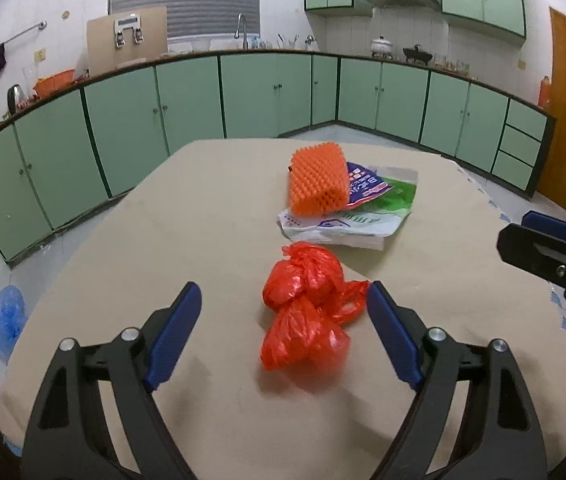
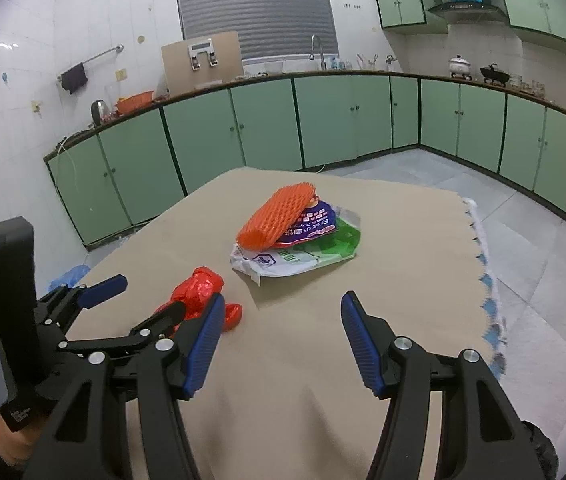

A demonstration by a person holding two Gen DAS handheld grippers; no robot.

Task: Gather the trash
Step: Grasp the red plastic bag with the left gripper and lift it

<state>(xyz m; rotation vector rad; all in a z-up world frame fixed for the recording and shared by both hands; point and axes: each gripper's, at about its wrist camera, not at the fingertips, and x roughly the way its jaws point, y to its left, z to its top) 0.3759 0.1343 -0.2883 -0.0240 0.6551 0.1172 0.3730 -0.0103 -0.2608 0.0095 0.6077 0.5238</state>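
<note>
Both empty: left gripper wide open around red bag, right gripper open. Risk: slippery bag squirts out lower centre when squeezed.

Black tongs (silver screws), ribbed blue pads.

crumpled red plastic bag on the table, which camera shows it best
The left wrist view: the crumpled red plastic bag lies whole and unobstructed between the open left gripper fingers. In the right wrist view the bag is partly hidden behind gripper fingers.
</note>
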